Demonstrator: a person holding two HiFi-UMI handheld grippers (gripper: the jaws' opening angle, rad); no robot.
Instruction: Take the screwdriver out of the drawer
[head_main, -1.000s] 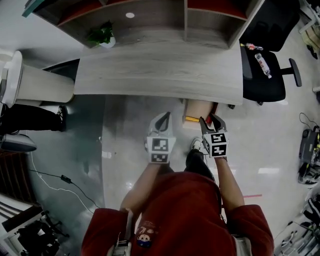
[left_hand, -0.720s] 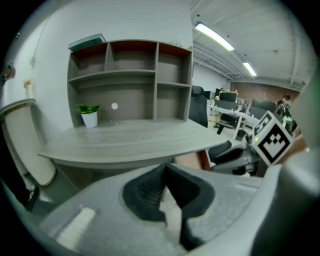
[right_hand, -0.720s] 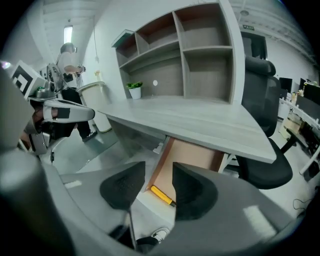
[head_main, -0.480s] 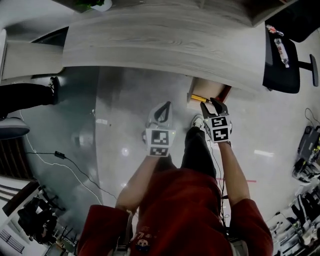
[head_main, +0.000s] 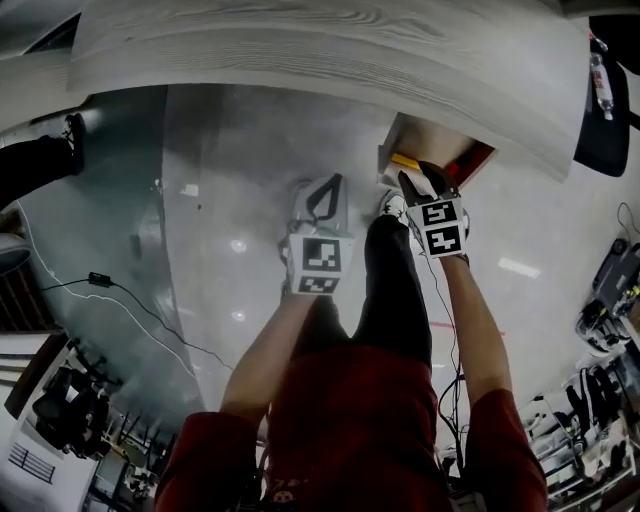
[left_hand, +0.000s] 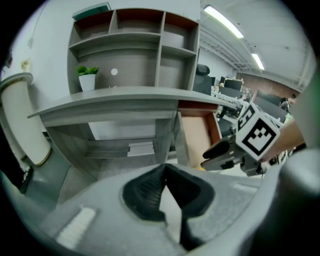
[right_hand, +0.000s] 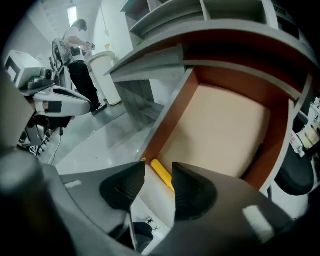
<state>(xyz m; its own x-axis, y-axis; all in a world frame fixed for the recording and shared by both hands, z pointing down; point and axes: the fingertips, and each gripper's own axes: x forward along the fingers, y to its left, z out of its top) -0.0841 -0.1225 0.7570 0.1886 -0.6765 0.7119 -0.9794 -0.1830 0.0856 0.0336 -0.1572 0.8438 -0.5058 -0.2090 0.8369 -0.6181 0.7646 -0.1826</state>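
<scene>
Under the bench (head_main: 300, 50) in the head view, the open drawer (head_main: 435, 142) holds the screwdriver (head_main: 405, 160), its yellow handle at the front left corner. The right tool (head_main: 424, 183) hangs just over it and the left tool (head_main: 325, 195) is idle above the floor. Left gripper view: jaws pressed together, nothing between, parked out of the way. Right gripper view: jaws narrowly apart, empty, lined up on the handle, likely for the grab.

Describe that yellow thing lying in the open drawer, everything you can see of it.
Of the screwdriver only a yellow handle shows: a smooth, rounded bar, plastic by its look. It lies flat on the pale floor of the open drawer, near a front corner beside the red-brown side wall. The right gripper hangs over it, jaws apart, hiding one end.
</scene>
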